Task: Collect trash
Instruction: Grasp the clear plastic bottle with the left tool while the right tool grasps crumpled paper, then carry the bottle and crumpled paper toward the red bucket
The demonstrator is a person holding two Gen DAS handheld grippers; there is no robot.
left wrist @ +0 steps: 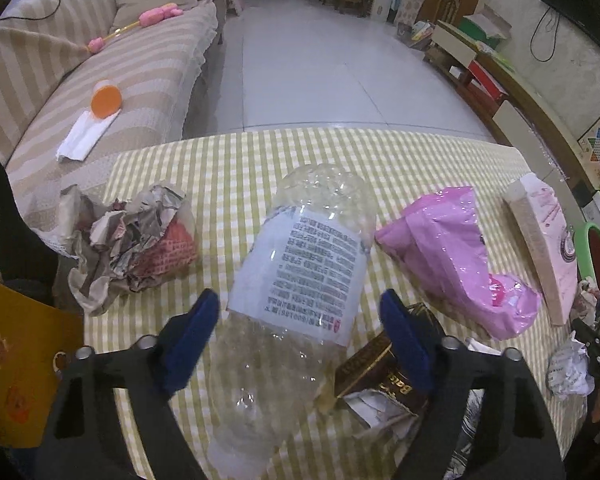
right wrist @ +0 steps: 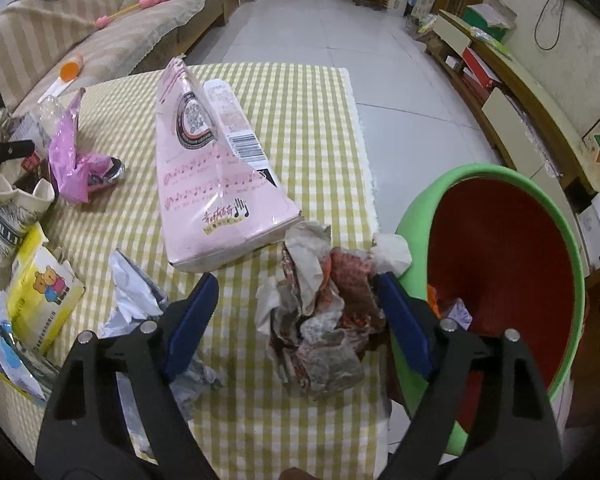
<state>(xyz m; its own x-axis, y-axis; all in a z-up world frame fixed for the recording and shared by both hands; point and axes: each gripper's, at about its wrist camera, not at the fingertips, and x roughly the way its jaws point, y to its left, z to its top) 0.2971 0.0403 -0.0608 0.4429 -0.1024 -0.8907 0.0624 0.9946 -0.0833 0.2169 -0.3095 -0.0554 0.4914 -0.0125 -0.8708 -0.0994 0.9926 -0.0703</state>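
Trouble on the left side would most likely come from the clear plastic bottle (left wrist: 296, 280), which lies on its side on the checked tablecloth (left wrist: 236, 168) between the wide-spread blue fingers (left wrist: 196, 332) of the left gripper (left wrist: 300, 336); neither pad appears to touch it. It looks thin and crushable, so a closing grip may buckle it or squirt it forward, and the right-hand finger sits over a dark brown box (left wrist: 384, 368) that could get pinched along with it. A crumpled paper wad (left wrist: 128, 240) and a pink plastic bag (left wrist: 456, 256) lie to either side, apart from the bottle. From the right wrist, the right gripper (right wrist: 296, 308) also stands wide, straddling a ball of crumpled wrappers (right wrist: 320, 320) near the table edge, with nothing held. The green bin (right wrist: 496, 304) with a red inside stands just beside that edge. Loose layers might shed scraps during a lift, or a nudge could push the ball off the table short of the bin. The pink tissue pack (right wrist: 216, 184) just behind could be bumped on approach.
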